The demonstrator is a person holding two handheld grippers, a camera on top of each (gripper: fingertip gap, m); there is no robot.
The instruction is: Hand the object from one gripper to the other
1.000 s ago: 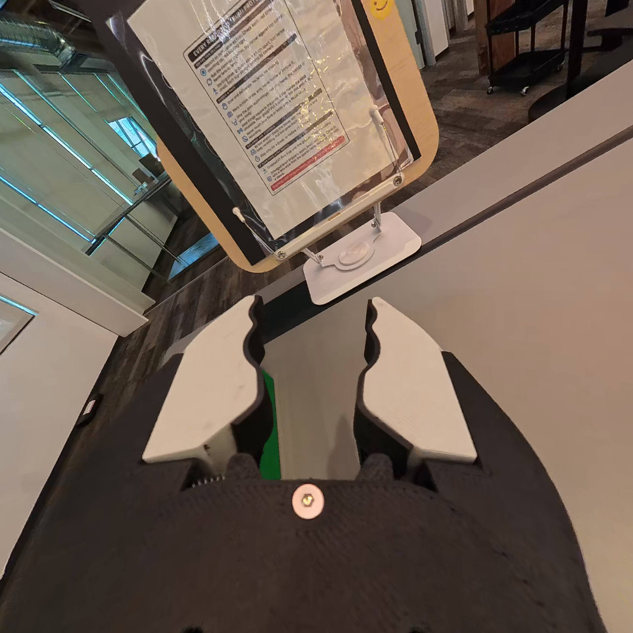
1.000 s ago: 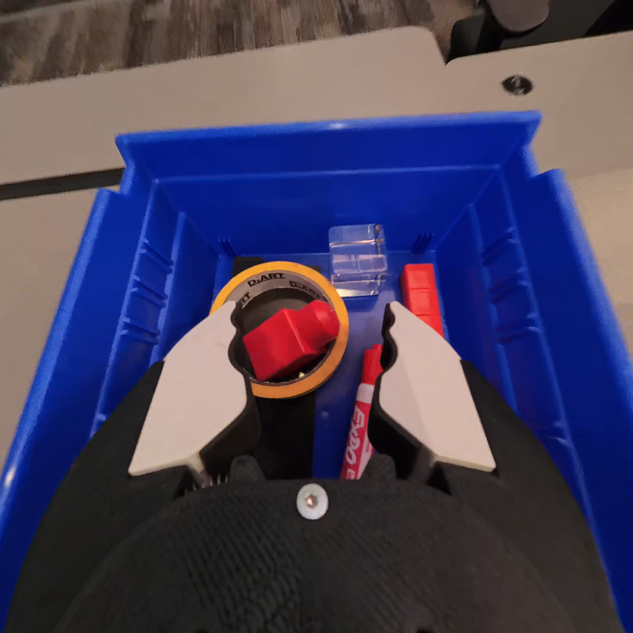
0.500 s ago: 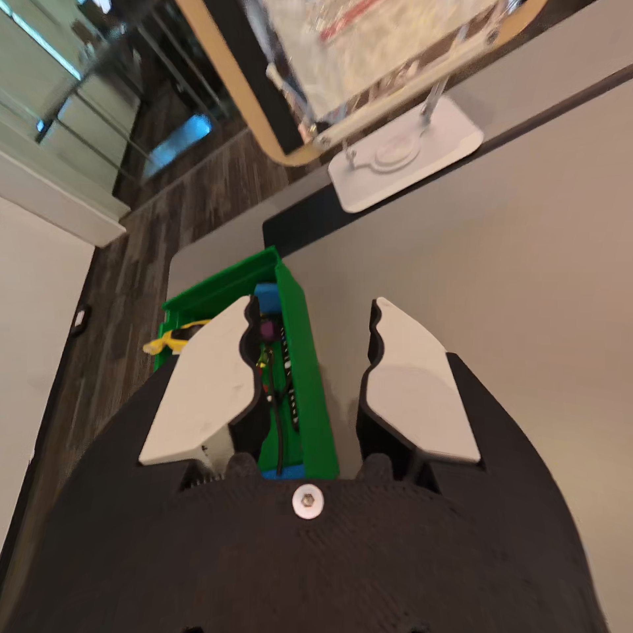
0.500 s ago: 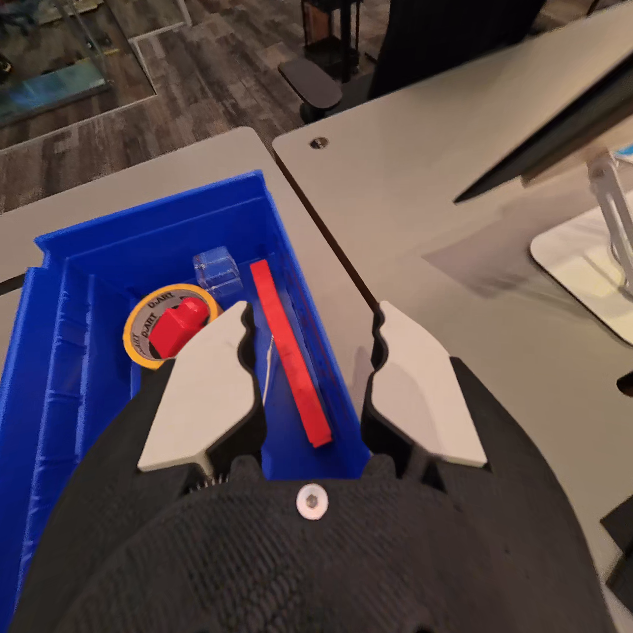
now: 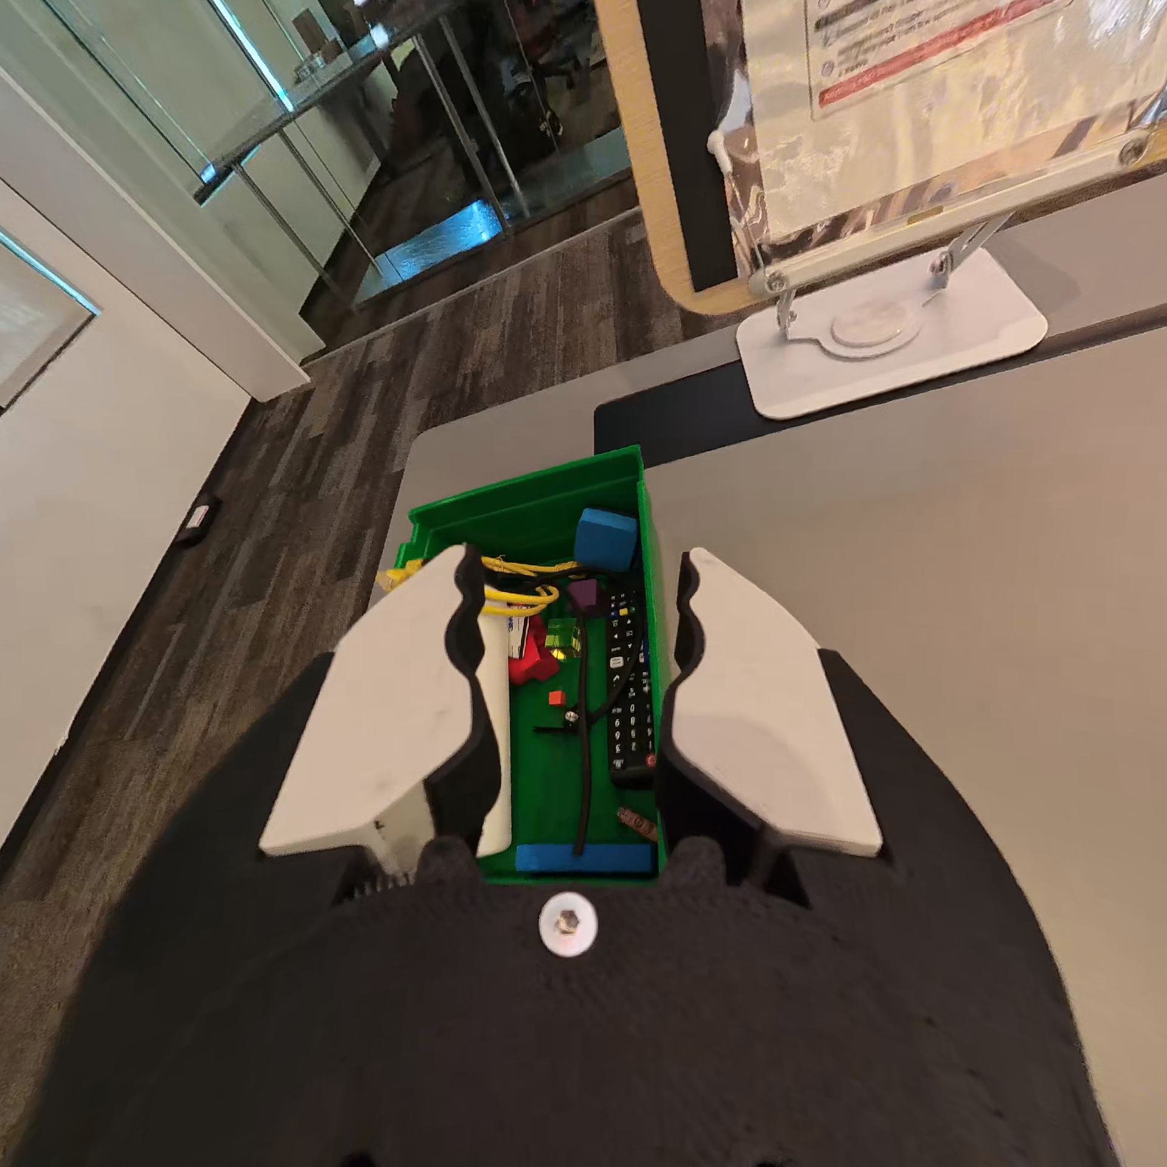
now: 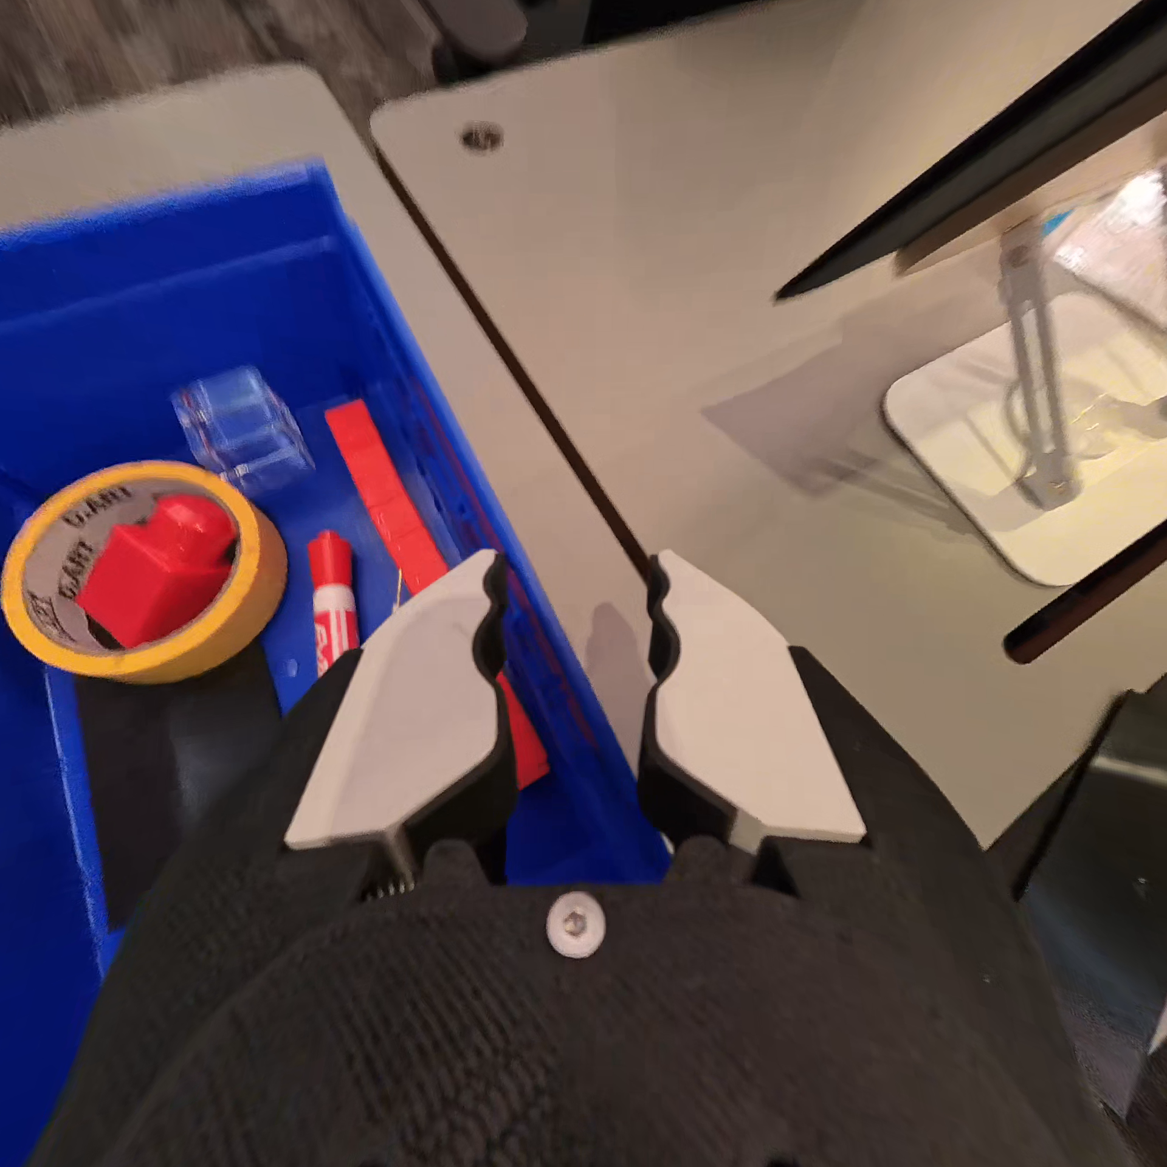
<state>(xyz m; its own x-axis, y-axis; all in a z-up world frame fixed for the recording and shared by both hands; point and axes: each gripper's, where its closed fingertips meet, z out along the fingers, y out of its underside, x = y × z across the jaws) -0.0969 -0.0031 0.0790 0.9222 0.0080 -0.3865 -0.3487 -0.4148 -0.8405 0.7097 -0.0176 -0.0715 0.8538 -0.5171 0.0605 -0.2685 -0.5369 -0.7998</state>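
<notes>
Left tongs [image 5: 573, 562] gape empty above the green bin [image 5: 650, 631]; right tongs [image 6: 576, 568] gape empty, straddling the blue bin [image 6: 556, 694] rim, bare bench [image 6: 726, 316] rightward.

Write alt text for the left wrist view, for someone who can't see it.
An open, empty hand-held gripper hangs over a green bin on a grey table. The bin holds a black remote, yellow cable and blue block.

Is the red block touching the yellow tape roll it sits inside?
Touching. The right wrist view shows the red block sitting inside the tape roll, its upper end pressed against the roll's inner wall.
</notes>
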